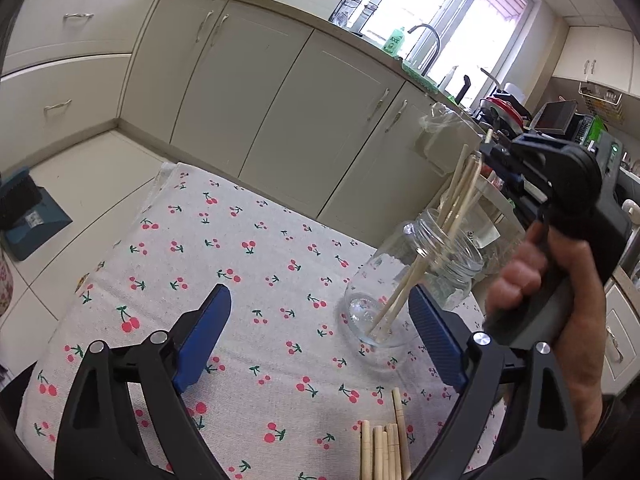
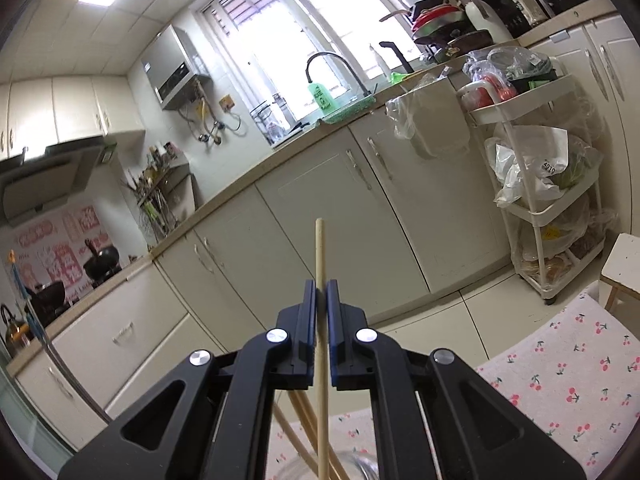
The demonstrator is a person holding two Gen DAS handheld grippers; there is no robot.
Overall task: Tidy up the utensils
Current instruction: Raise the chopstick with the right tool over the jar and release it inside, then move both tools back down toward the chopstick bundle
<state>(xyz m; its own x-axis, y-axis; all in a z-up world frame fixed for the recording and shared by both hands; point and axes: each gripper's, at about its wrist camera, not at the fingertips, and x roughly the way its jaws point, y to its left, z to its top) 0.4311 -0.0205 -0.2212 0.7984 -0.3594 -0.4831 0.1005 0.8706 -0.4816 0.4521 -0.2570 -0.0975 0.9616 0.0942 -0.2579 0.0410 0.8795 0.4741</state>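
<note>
A clear glass jar point(image 1: 404, 280) stands on the cherry-print tablecloth point(image 1: 256, 264) with several wooden chopsticks point(image 1: 452, 216) leaning in it. My right gripper point(image 1: 490, 148) is above the jar's mouth, shut on one chopstick point(image 2: 320, 280) that runs upright between its blue pads point(image 2: 308, 308). My left gripper point(image 1: 320, 332) is open and empty, low over the cloth just in front of the jar. Several loose chopsticks point(image 1: 384, 452) lie on the cloth at the near edge. The jar's rim point(image 2: 360, 468) shows below the right gripper.
Cream kitchen cabinets point(image 1: 248, 92) line the far side, with a sink tap point(image 1: 428, 40) under the window. A white trolley point(image 2: 548, 184) with bags stands at the right. A small white stool point(image 2: 624, 272) sits beside the table. A blue dustpan point(image 1: 28, 216) lies on the floor.
</note>
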